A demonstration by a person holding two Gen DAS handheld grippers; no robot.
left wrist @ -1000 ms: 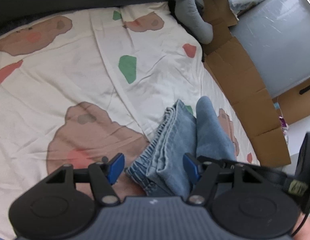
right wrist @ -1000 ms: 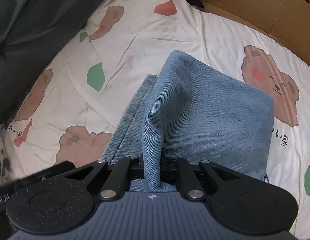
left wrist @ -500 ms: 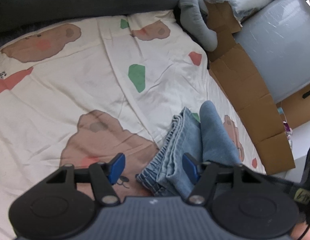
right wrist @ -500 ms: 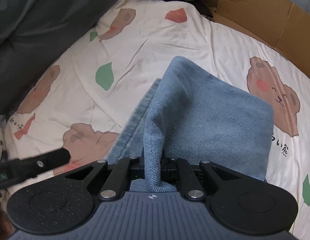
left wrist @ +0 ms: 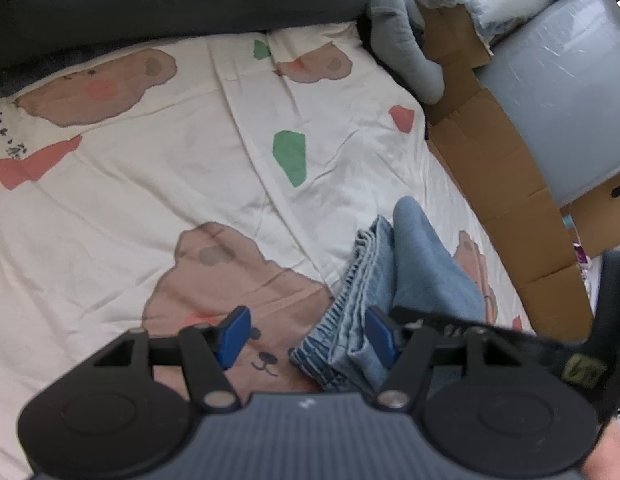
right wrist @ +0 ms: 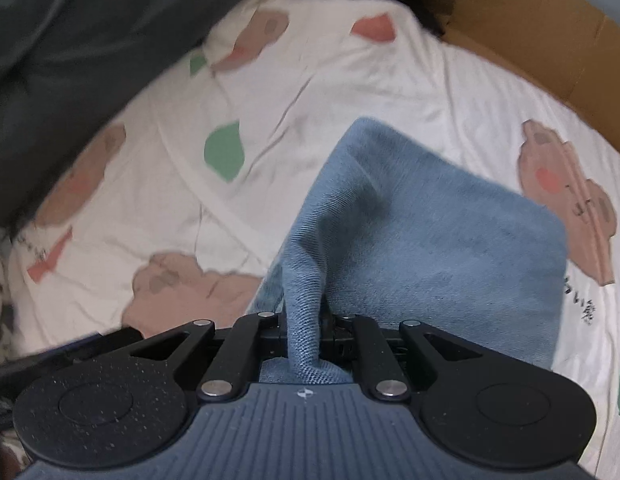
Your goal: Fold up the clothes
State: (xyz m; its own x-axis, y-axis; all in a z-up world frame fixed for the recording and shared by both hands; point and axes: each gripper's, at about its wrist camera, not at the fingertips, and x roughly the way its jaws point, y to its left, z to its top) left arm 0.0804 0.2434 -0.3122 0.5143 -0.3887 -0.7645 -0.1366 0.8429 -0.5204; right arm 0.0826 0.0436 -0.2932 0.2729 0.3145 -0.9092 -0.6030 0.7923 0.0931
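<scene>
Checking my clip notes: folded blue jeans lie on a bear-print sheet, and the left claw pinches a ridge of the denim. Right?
Wrong claw. The right wrist view shows the right claw, its jaws just starting to open, pinching the denim ridge of the jeans on the bear-print sheet. The left claw is open.

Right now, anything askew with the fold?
Yes: the jeans aren't flat. The right gripper, jaws opening, has a raised denim ridge between them, tenting the top layer. Left gripper is open, holding nothing.

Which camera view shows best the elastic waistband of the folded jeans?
The left wrist view: the gathered waistband lies at the near end of the jeans, with stacked layers visible, between the open left gripper. The right wrist view shows only smooth denim pinched in the right gripper, no waistband.
</scene>
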